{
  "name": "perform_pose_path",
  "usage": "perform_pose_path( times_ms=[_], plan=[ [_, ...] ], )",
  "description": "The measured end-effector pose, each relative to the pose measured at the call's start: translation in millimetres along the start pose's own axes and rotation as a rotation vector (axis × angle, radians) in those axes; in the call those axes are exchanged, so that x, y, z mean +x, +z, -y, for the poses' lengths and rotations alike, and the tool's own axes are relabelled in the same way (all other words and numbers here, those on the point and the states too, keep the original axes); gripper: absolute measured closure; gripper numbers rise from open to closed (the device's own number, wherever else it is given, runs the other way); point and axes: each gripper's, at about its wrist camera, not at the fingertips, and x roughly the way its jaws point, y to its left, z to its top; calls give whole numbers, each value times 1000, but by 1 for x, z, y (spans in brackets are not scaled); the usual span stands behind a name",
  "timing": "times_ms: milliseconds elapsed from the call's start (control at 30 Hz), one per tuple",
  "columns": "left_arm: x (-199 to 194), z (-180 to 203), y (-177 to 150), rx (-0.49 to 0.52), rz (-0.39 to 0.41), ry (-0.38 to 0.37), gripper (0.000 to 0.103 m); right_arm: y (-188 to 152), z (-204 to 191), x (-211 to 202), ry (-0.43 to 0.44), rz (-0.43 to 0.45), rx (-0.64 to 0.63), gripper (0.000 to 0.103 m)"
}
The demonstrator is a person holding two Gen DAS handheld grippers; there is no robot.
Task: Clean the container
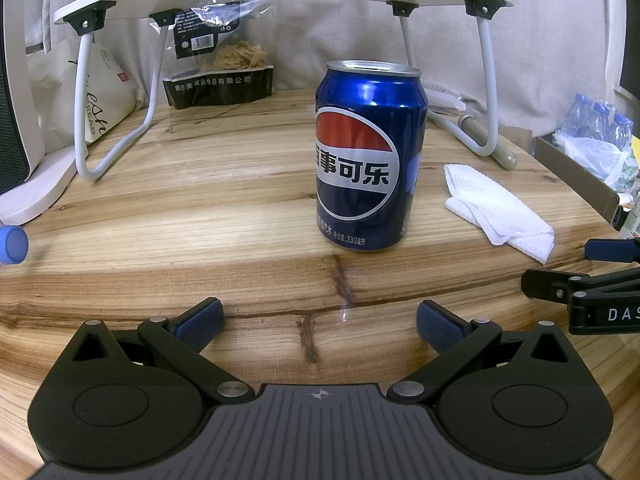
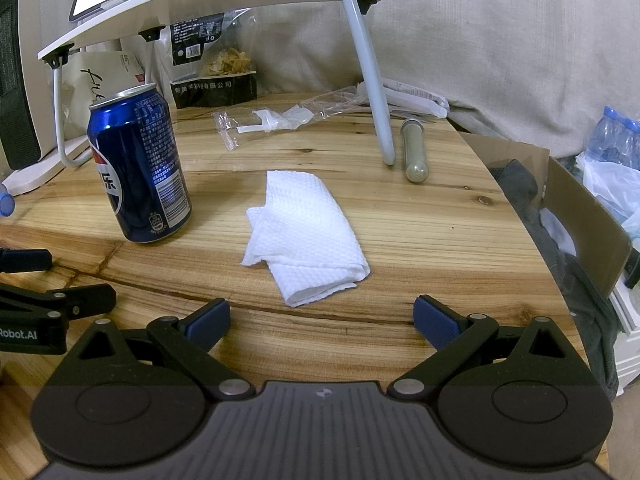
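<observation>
Blue can [image 1: 370,156] is standing mid-frame; I'm holding both tongs, left [image 1: 320,320] and right [image 2: 322,318], apart and empty; a careless grab could be tipping it onto the tissue [image 2: 306,236].

1. The right tool [image 1: 600,276] is cut off by the left wrist view's right edge.
2. A blue round object [image 1: 12,245] at the left edge is partly cropped, identity unclear.
3. The can [image 2: 138,168] hides most of its logo in the right wrist view.

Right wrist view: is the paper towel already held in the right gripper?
No. The folded paper towel lies flat on the wooden table, ahead of the open right gripper and untouched by it.
</observation>
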Motion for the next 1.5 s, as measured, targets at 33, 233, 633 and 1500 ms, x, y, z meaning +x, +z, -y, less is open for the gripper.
perform_pose_path(
  times_ms=[33,233,633,1500],
  plan=[
    [0,0,0,0,0,0,0,0,0,0,0,0,0,0],
    [0,0,0,0,0,0,0,-1,0,0,0,0,0,0],
    [0,0,0,0,0,0,0,0,-1,0,-3,-1,-3,0],
    [5,5,-7,-3,0,8,0,1,-2,0,-6,-2,-4,0]
  ],
)
